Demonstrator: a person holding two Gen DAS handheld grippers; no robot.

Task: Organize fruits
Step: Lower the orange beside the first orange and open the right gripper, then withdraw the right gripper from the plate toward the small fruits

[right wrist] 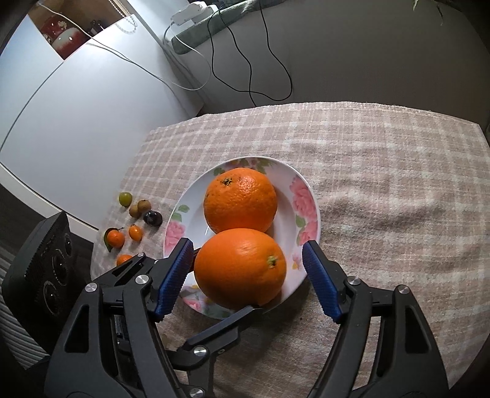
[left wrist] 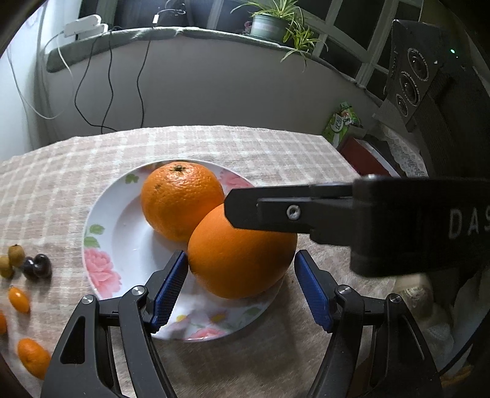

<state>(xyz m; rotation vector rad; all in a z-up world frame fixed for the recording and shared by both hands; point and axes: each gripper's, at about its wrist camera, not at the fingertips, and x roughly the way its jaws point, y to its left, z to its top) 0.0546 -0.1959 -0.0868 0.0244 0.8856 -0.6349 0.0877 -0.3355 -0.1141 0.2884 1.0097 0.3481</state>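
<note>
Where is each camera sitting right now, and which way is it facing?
Left wrist: on the left gripper, angled down at the plate; near orange between its open fingers; right gripper crosses in.
Right wrist: on the right gripper, angled down; jaws open around that orange.
Shared: plate, both oranges, small fruits.

A checked cloth (left wrist: 214, 147) in pale pink and cream covers the table across the middle of both views. At the upper centre of the left wrist view a potted spider plant (left wrist: 272, 21) stands on a grey-padded window ledge (left wrist: 159, 35). Black cables (left wrist: 107, 76) hang down the wall below it, beside a white power strip (left wrist: 82, 26) at upper left. A green snack packet (left wrist: 341, 122) lies at right.
</note>
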